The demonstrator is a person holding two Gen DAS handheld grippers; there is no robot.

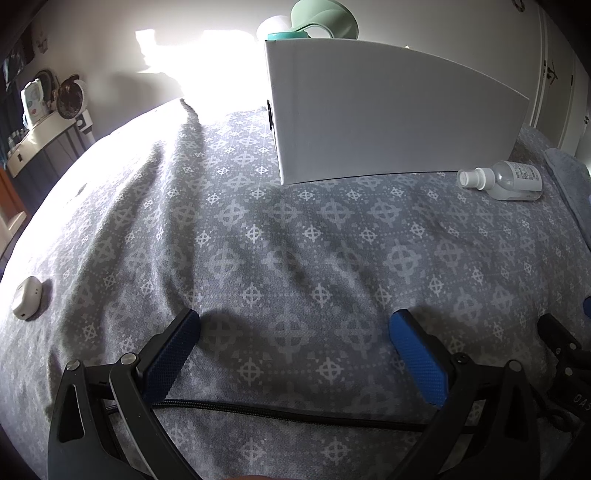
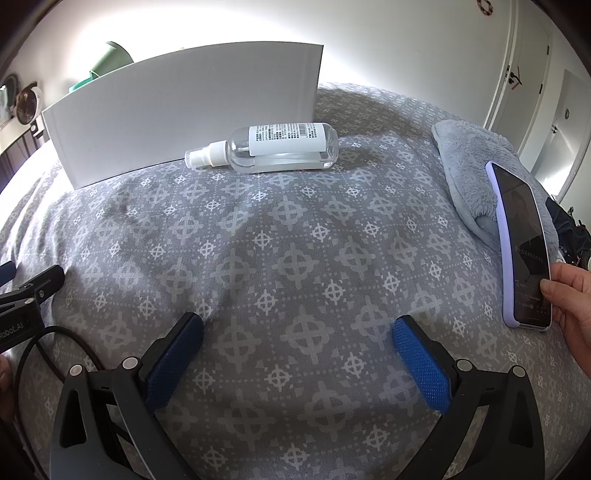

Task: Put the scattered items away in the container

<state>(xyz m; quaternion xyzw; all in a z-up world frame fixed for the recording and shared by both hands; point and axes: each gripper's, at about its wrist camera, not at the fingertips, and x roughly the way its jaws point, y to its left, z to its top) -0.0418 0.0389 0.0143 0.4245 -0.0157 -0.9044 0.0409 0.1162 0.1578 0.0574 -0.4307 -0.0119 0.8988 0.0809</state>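
Observation:
A white box (image 1: pixel 388 118) stands on the patterned grey bedspread (image 1: pixel 258 240), and the right wrist view shows the same white box (image 2: pixel 184 110) at the back left. A clear spray bottle (image 2: pixel 269 149) lies on its side against the box's front; the left wrist view has that spray bottle (image 1: pixel 504 180) at the right. A small white case (image 1: pixel 26 297) lies far left. My left gripper (image 1: pixel 295 328) is open low over the bedspread, holding nothing. My right gripper (image 2: pixel 297 332) is open too, well short of the bottle. Mint-green items (image 1: pixel 321 18) stick up from the box.
A hand (image 2: pixel 569 295) holds a phone in a lilac case (image 2: pixel 524 251) at the right, over a folded grey towel (image 2: pixel 476 166). A black cable (image 1: pixel 295 408) runs across between my left fingers. A shelf with a fan (image 1: pixel 70 98) is at far left, doors (image 2: pixel 532 92) at right.

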